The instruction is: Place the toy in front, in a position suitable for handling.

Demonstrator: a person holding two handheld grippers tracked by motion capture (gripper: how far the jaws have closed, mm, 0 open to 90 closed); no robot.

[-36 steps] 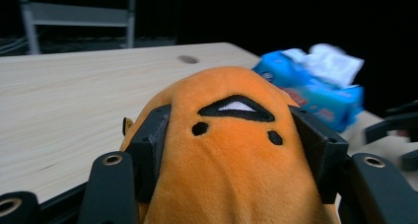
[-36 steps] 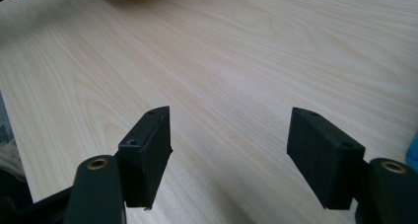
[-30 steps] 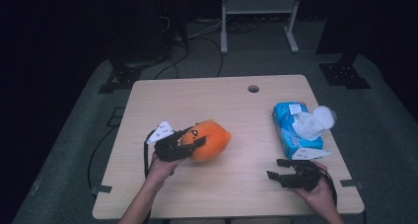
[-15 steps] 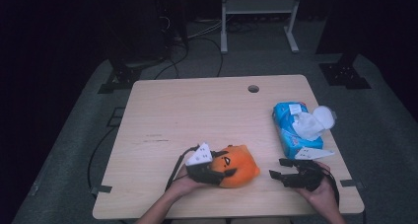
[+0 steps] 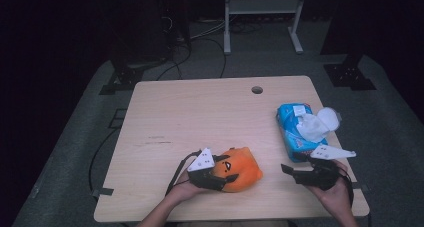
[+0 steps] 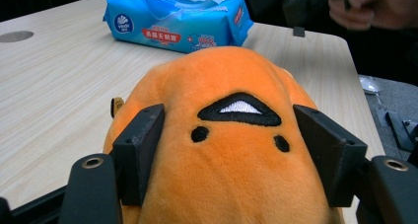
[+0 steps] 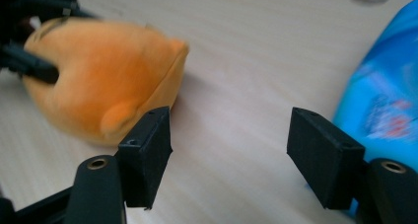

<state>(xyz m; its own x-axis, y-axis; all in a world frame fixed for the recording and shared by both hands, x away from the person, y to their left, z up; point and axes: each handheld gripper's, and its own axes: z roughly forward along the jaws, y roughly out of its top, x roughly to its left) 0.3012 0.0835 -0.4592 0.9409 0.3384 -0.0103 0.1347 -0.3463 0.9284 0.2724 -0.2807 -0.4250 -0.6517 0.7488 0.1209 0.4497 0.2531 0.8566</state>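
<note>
An orange plush toy (image 5: 245,168) with a stitched face lies on the wooden table (image 5: 200,112) near its front edge. My left gripper (image 5: 225,174) reaches around it from the left, a jaw on each side of the face (image 6: 236,150). Its jaws have just been opening, and the pads still dent the plush flanks (image 7: 98,91). My right gripper (image 5: 290,171) hovers open to the right of the toy, between it and a blue wet-wipes pack (image 5: 299,134). Nothing sits between its pads (image 7: 229,130).
The wipes pack (image 6: 177,21) lies at the table's right edge with a white wipe pulled out of its top. A round cable hole (image 5: 257,90) is near the far edge. Cables and a metal stand's legs lie on the floor beyond.
My left gripper carried the plush toy from the left-middle of the table rightward and down to the front edge. The right hand lifted slightly.
</note>
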